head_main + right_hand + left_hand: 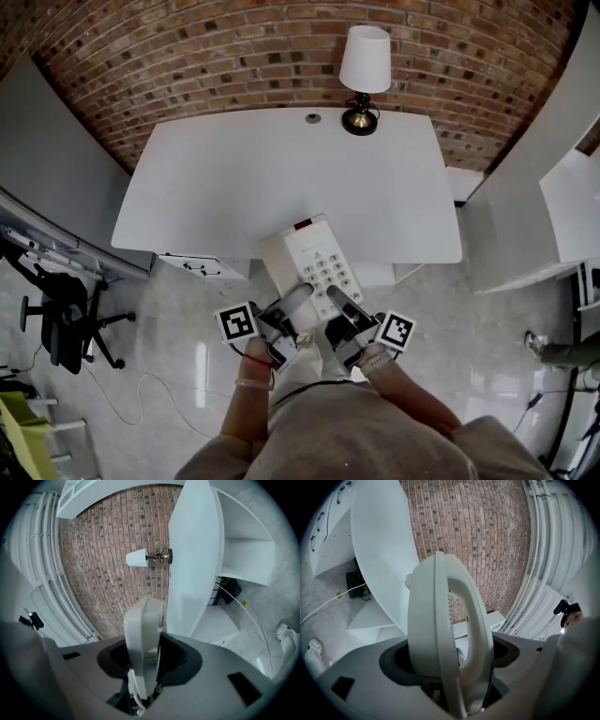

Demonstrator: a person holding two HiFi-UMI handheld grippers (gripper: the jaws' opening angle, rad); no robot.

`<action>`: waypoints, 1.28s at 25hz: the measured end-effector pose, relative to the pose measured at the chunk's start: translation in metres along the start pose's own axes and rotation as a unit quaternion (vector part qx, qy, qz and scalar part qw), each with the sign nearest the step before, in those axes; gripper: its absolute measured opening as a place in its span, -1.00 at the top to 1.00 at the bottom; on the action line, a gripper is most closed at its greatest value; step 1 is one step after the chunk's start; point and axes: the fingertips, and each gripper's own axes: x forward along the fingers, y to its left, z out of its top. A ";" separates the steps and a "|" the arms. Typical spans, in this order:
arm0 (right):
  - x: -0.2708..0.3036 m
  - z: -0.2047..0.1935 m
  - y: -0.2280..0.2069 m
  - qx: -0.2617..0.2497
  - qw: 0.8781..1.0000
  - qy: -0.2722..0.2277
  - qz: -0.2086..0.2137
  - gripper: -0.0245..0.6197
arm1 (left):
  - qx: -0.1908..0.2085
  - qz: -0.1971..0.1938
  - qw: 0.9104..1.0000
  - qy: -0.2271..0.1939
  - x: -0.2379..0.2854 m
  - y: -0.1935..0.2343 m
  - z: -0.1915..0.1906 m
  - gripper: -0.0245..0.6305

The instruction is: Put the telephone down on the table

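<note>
A white desk telephone (pixel 311 262) with a keypad and a handset is held in the air between my two grippers, at the front edge of the white table (pixel 234 178). Its far end overlaps the table edge and its near end hangs over the floor. My left gripper (pixel 298 302) is shut on the near left side, where the handset (pixel 472 630) lies. My right gripper (pixel 341 306) is shut on the near right side. Each gripper view shows the telephone (pixel 143 634) edge-on, clamped between the grey jaws of the left gripper (pixel 450 667) and the right gripper (pixel 143 665).
A lamp (pixel 364 66) with a white shade stands at the table's far edge beside a cable grommet (pixel 312 118). A white drawer unit (pixel 202 267) sits under the table. A black office chair (pixel 61 319) stands at left, white partitions (pixel 525 216) at right, a brick wall behind.
</note>
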 end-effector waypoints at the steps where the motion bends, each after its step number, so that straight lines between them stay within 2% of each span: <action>1: 0.005 0.003 -0.001 0.000 1.000 -0.003 -0.002 0.47 | 0.000 0.000 1.000 0.003 0.003 0.001 0.005 -0.30; 12: 0.055 0.018 -0.018 0.013 0.999 -0.028 -0.023 0.47 | -0.024 0.007 0.999 0.030 0.016 0.028 0.057 -0.30; 20: 0.089 0.024 -0.029 0.012 0.998 -0.050 -0.027 0.47 | -0.027 0.004 0.998 0.056 0.020 0.042 0.092 -0.30; 32: 0.111 0.031 -0.044 0.019 0.997 -0.056 -0.053 0.47 | -0.046 0.008 0.996 0.071 0.024 0.064 0.115 -0.30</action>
